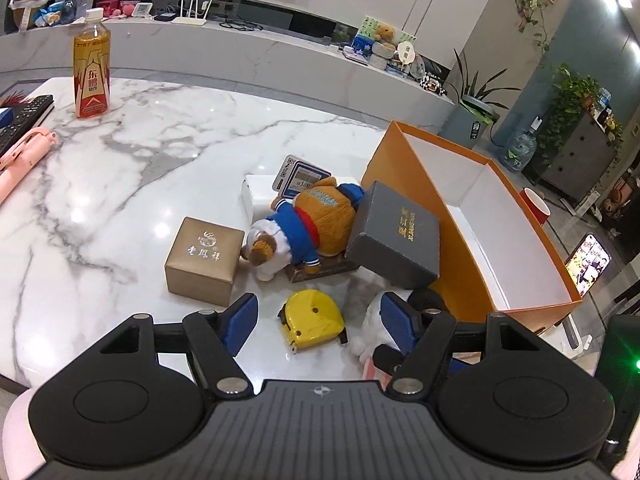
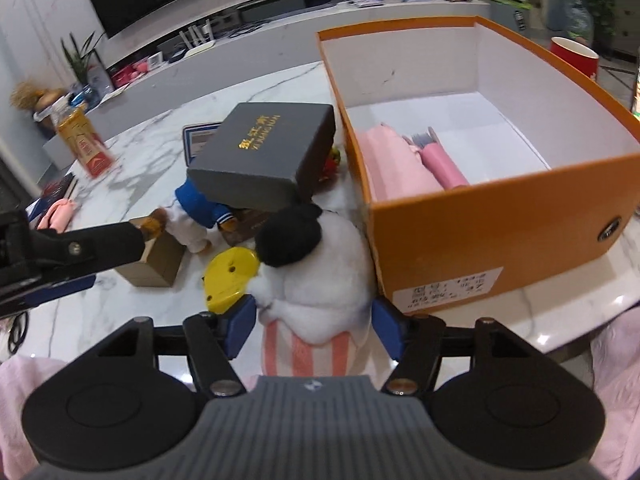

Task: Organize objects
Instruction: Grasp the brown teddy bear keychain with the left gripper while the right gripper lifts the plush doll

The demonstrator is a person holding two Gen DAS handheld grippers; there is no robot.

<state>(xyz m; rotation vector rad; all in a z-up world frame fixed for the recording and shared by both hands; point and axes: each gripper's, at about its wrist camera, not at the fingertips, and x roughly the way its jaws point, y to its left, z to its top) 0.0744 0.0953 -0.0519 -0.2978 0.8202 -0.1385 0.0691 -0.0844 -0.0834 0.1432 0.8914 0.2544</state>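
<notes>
An orange box (image 2: 496,216) stands on the marble table and holds a pink cloth (image 2: 394,166) and a pink trimmer (image 2: 440,164). It also shows in the left wrist view (image 1: 452,216). My left gripper (image 1: 316,320) is open above a yellow tape measure (image 1: 316,322). My right gripper (image 2: 314,320) is open, with a white plush toy (image 2: 320,280) with a black head and striped trousers between its jaws. A dark grey box (image 1: 396,234) leans on a teddy bear in blue (image 1: 308,224). A tan box (image 1: 204,266) stands left of the bear.
A drink bottle (image 1: 92,68), a pink object (image 1: 20,160) and a black remote (image 1: 24,118) lie at the table's far left. A red cup (image 2: 574,58) stands behind the orange box. A phone (image 1: 588,266) glows at the right.
</notes>
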